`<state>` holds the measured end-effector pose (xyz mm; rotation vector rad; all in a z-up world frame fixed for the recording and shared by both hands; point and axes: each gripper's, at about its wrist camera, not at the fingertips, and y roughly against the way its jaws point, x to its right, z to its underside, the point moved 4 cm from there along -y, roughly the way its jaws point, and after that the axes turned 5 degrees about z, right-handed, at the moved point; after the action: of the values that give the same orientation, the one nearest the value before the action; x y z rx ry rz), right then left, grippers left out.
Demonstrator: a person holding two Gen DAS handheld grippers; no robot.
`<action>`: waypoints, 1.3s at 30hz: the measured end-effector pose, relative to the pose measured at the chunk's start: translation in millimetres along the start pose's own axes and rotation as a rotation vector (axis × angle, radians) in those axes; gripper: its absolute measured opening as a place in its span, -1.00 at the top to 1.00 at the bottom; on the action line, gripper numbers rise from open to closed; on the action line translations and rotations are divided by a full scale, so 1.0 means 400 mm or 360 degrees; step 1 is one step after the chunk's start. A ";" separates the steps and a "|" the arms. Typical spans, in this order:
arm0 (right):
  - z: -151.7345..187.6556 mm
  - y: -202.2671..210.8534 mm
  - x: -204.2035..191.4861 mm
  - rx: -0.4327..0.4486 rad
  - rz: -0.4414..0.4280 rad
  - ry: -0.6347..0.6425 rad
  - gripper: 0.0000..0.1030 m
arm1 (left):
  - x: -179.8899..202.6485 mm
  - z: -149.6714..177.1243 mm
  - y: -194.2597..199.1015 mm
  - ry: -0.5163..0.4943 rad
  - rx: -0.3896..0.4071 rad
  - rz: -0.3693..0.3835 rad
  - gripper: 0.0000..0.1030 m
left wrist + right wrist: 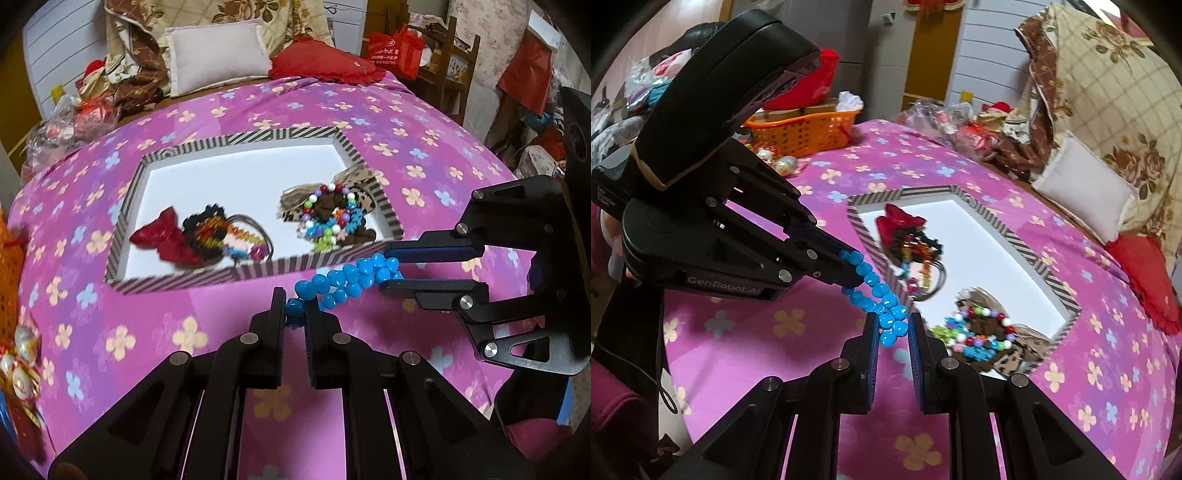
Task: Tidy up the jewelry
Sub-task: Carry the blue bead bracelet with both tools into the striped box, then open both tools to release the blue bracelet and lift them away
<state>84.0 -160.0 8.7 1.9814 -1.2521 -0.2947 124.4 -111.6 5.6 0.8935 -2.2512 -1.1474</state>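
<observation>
Stretching the blue bead bracelet between them just short of the striped tray, both grippers' jaws pinch its ends, while several pieces already lie inside.

A pink floral bedspread is covering the bed. A white pillow and a red heart cushion are lying at its far edge, a brown floral quilt is piling up behind, and an orange basket is sitting beside shiny baubles.
</observation>
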 end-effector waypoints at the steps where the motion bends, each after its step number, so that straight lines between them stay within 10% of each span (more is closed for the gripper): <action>1: 0.000 -0.001 0.009 -0.0002 0.0004 -0.0007 0.71 | 0.003 -0.011 -0.008 -0.0009 -0.0005 -0.0002 0.84; 39: 0.045 -0.188 0.231 -0.0102 0.0008 -0.0465 0.73 | -0.073 -0.181 -0.279 0.0071 -0.0178 -0.0134 0.85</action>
<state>170.2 -229.7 -38.4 1.9283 -1.4089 -0.6324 229.0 -178.5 -50.2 0.9673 -2.1095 -1.2646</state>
